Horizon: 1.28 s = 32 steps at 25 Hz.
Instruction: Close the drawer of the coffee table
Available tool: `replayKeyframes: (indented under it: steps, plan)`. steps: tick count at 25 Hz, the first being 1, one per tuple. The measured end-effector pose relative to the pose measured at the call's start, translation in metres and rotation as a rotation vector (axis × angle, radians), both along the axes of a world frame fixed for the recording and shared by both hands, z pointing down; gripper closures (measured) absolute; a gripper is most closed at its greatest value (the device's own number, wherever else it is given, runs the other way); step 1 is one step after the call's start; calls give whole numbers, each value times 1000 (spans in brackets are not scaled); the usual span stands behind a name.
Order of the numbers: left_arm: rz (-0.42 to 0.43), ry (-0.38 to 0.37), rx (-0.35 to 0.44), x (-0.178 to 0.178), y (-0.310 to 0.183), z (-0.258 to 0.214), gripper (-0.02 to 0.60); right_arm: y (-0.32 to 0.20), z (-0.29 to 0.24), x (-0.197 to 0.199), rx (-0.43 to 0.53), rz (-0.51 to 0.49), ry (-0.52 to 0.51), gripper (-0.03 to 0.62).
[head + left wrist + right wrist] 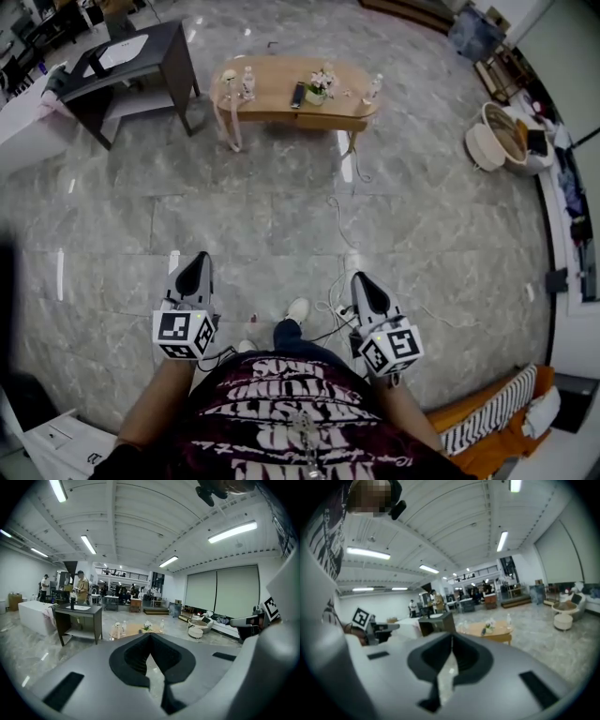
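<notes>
The oval wooden coffee table (281, 84) stands far ahead across the marble floor, seen also in the left gripper view (136, 630) and the right gripper view (497, 629). Its drawer (328, 121) seems to sit under the top on the near right side; how far out it stands I cannot tell. Bottles, a small flower pot and a remote stand on top. My left gripper (199, 257) (150, 637) and right gripper (359, 277) (451, 637) are held side by side near my body, both shut and empty, pointing at the table.
A dark desk (141, 52) stands left of the table. Round white seats (502, 141) sit at the right. Cables (342, 220) trail over the floor between me and the table. An orange sofa with a striped cloth (492, 417) is at my right, a white box (66, 441) at my left.
</notes>
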<state>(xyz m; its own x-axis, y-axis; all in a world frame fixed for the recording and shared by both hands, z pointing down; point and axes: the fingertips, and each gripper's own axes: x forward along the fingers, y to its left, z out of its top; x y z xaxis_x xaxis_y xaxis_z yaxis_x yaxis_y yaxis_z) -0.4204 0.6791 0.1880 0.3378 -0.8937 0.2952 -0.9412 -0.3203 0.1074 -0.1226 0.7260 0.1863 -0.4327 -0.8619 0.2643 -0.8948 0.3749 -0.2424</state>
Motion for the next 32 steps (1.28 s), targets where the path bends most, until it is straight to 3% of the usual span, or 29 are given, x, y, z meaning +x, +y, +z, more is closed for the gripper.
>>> replayKeyframes:
  steps: [5,10,17,23,32]
  plan:
    - [13,-52,38,37,-35,-24,560,-37,-6,35,25,5,-54,559]
    - [-34,-41,53,53,-56,-36,560,-66,-5,56,41,-2,-77,559]
    - [-36,-71,71,68,-75,-41,560,-88,-5,60,34,-40,-78,559]
    - [-24,-55,34,75,-91,-22,560,-102,5,60,11,-59,-64,559]
    - [84,-11,25,120,-179,-9,560,-162,13,86,-32,7,-21,559]
